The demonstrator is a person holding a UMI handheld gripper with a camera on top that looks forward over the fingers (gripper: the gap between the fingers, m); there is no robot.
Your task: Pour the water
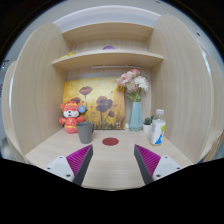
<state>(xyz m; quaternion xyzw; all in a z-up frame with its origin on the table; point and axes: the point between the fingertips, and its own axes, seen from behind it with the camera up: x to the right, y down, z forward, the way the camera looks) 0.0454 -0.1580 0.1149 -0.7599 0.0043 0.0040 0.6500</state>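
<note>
I see open desk between and just ahead of my spread fingers, up to a red coaster. Beyond it a grey cup, toy figure, flower vase and what looks like a bottle crowd the back; a shelf caps the alcove.

A homely nook here, looks like a living-room alcove in pale wood: a shelf runs across above, a flower painting leans on the back wall, a blue vase holds pink blooms, and an orange toy figure, possibly a fox, stands on the wooden surface.
</note>
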